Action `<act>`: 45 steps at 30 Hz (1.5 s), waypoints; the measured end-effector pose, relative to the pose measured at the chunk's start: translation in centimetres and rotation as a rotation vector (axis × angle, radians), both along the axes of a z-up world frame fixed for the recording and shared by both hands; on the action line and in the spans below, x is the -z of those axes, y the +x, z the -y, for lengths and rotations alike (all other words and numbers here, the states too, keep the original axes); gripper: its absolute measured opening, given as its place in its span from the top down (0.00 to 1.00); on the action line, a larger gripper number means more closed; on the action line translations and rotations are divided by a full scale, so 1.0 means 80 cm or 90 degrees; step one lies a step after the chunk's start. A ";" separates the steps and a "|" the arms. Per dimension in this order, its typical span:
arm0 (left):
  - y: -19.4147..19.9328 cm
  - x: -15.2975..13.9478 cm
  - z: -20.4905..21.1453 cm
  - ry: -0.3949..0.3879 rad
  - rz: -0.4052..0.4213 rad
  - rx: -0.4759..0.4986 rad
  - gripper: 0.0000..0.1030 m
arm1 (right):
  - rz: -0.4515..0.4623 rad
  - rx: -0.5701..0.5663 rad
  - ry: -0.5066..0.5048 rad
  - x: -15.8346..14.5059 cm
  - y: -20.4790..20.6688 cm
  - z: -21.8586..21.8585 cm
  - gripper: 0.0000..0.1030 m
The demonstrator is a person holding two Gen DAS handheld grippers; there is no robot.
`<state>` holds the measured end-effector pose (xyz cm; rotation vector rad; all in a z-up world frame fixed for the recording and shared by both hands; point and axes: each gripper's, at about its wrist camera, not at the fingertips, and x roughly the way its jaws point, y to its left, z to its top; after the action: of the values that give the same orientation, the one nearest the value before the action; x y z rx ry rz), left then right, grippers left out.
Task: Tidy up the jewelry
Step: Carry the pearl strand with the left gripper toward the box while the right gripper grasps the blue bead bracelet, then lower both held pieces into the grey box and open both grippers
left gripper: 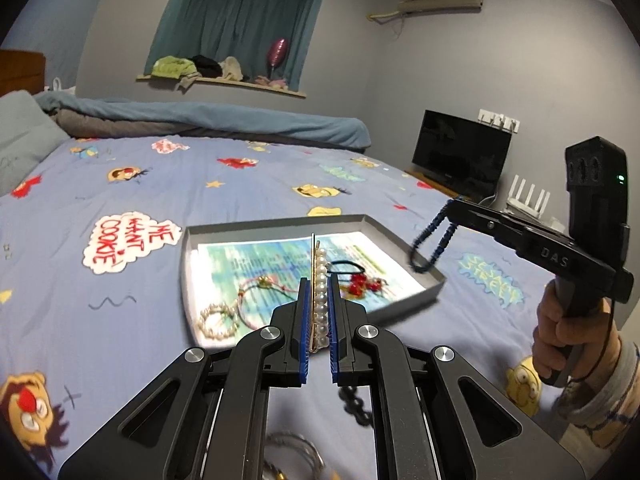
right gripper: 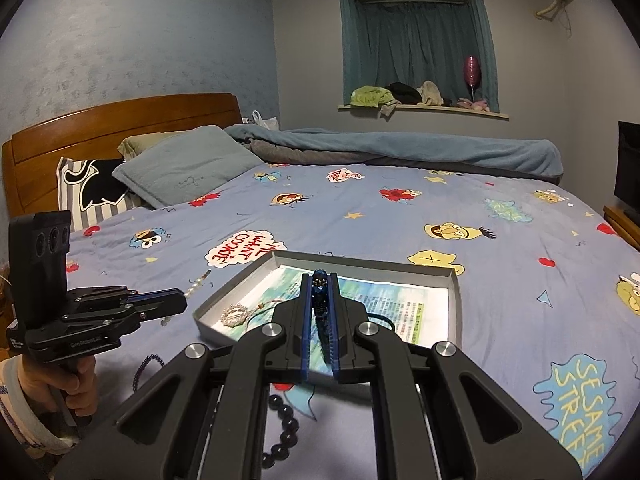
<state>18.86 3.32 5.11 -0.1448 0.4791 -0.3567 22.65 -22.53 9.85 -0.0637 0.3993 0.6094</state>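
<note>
My left gripper point(left gripper: 318, 280) is shut on a gold hair clip lined with pearls point(left gripper: 320, 300), held above the near side of a shallow grey tray point(left gripper: 280, 226). My right gripper point(right gripper: 320, 278) is shut on a dark blue beaded bracelet point(right gripper: 320, 304), which hangs as a loop point(left gripper: 430, 244) over the tray's right corner. In the tray lie a pearl bracelet point(left gripper: 218, 320), a red string bracelet point(left gripper: 260, 286) and a black hair tie with red beads point(left gripper: 358, 280). Seen from the right wrist, the left gripper point(right gripper: 185, 300) holds the clip point(right gripper: 198, 284) left of the tray point(right gripper: 360, 262).
The tray sits on a bed with a blue cartoon sheet point(right gripper: 400, 216). A black bead bracelet point(right gripper: 284, 420), a purple bead bracelet point(right gripper: 146, 364) and silver bangles point(left gripper: 296, 452) lie on the sheet near me. Pillows point(right gripper: 188, 168) and a rolled blanket point(right gripper: 400, 148) are at the far side.
</note>
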 end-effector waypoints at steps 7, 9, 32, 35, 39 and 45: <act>0.050 0.009 0.001 0.001 -0.048 -0.017 0.92 | -0.034 0.016 0.000 0.016 0.034 0.004 0.93; 0.060 0.013 0.006 0.008 -0.060 -0.016 0.92 | -0.049 0.022 -0.003 0.027 0.044 0.005 0.93; 0.069 0.041 0.016 0.018 -0.079 -0.029 0.36 | -0.136 0.128 -0.009 0.087 0.084 0.039 0.66; 0.050 0.033 0.006 0.009 -0.059 -0.040 0.34 | -0.123 0.117 0.021 0.087 0.070 0.044 0.63; 0.025 0.030 -0.008 -0.003 -0.048 -0.050 0.34 | -0.107 0.103 0.033 0.087 0.042 0.043 0.63; -0.015 0.038 -0.034 -0.022 -0.049 -0.074 0.34 | -0.092 0.074 0.024 0.091 -0.002 0.034 0.57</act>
<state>17.67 6.06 2.09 -0.2188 0.5377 -0.2467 22.52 -25.25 2.59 0.0395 0.5276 0.5082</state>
